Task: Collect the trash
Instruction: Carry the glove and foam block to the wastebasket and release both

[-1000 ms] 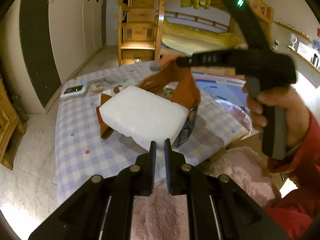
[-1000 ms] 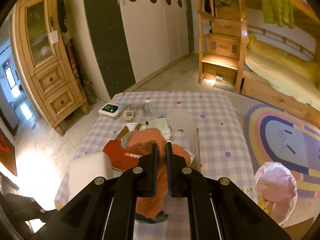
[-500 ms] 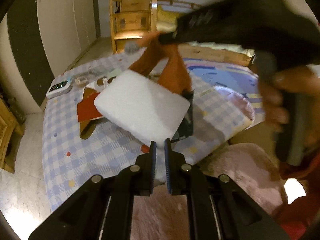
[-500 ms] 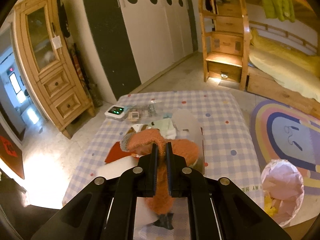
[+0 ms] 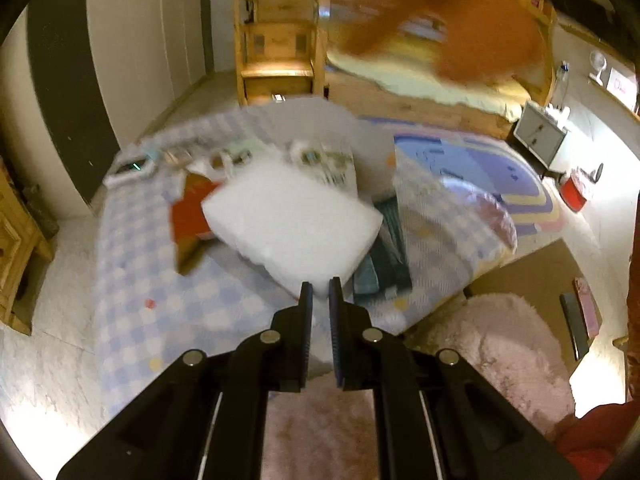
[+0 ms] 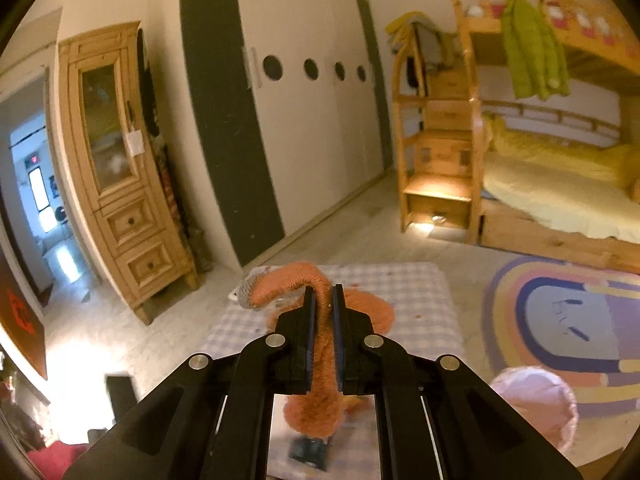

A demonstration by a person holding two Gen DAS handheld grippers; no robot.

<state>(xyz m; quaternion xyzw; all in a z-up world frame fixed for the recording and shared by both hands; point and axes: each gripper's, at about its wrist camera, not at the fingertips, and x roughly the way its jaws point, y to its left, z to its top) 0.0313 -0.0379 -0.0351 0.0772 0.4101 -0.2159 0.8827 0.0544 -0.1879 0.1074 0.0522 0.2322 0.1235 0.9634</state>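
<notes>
A white foam slab hangs over the checked table, with my left gripper shut on its near edge. My right gripper is shut on an orange knitted sock with a grey toe; the sock droops below the jaws. In the left wrist view the same orange sock is a blurred shape high at the top. Under the slab lie a red card, a dark wrapper and small packets. A pink-lined trash bag stands on the floor at the table's right.
A white device with a green light sits at the table's far left corner. A wooden cabinet, white wardrobe doors and a bunk bed ring the room. A rainbow rug and a pink fluffy rug cover the floor.
My right gripper rose with the orange sock, lifting it off the table and out of the left view's centre. The left gripper kept the foam slab and shifted slightly.
</notes>
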